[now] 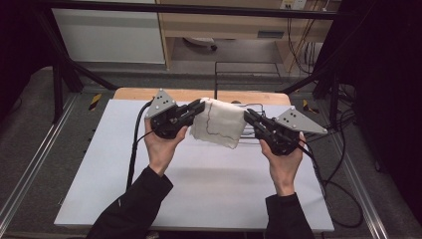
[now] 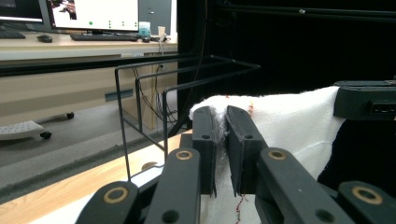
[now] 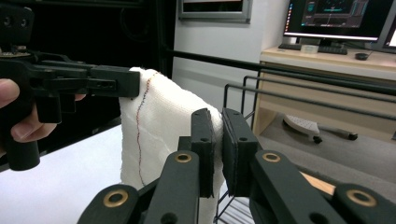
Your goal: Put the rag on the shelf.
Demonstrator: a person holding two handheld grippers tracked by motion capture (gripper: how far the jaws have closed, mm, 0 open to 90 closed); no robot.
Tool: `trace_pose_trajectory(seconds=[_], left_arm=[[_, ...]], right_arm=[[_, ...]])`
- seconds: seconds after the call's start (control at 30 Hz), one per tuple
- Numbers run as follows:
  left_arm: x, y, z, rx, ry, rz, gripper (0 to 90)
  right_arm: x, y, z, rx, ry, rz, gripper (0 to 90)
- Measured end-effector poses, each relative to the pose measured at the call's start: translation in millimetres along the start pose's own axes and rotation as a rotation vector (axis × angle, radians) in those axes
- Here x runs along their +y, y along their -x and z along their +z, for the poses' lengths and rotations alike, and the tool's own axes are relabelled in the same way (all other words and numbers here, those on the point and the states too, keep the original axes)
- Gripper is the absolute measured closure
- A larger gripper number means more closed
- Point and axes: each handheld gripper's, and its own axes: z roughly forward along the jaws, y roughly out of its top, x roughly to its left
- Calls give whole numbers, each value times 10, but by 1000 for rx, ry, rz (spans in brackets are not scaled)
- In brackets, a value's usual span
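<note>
Two grippers, one white cloth (image 1: 219, 122) strung between them, just above frame centre in the high view. Left gripper (image 1: 198, 106) clamped on the cloth's left top corner, right gripper (image 1: 247, 116) clamped on the right top corner; in each gripper view, black jaws pressed nearly together with a thin white edge pinched between. Cloth up off the white table (image 1: 199, 194), hanging down from that held top edge, a dark stitched line wandering across it.

Key relation: long axis of the held edge running left to right across the frame, roughly parallel to the rails of the black wire rack (image 1: 247, 69) sitting just beyond, toward the top of the frame. Rack also at left of the left gripper view (image 2: 140, 88) and at right of the right gripper view (image 3: 299, 88), so dead ahead of both grippers. Neither hand clearly nearer; left one maybe a touch farther up the frame.

Probably headed for draping over a rail: forward and over, keeping both corners level so the edge stays parallel to the bar. Slack in the middle looks like the thing to watch.
</note>
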Motion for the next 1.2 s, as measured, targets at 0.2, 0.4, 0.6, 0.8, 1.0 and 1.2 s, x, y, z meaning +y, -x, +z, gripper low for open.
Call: trace_pose_trajectory(seconds=[0.2, 0.4, 0.6, 0.8, 1.0, 1.2], left_arm=[[102, 24, 74, -1, 19, -7, 821], [213, 68, 137, -7, 34, -2, 822], [296, 98, 201, -6, 61, -1, 822], [366, 98, 275, -3, 74, -6, 822], [454, 88, 328, -1, 88, -11, 822], [532, 85, 391, 7, 97, -10, 822]], right_arm=[[81, 64, -12, -22, 21, -5, 842], [171, 135, -42, -43, 47, -5, 842], [246, 187, -67, -67, 77, -6, 842], [315, 240, -56, -87, 104, -5, 843], [368, 284, -37, -99, 125, 0, 843], [451, 361, -2, -113, 136, 2, 844]])
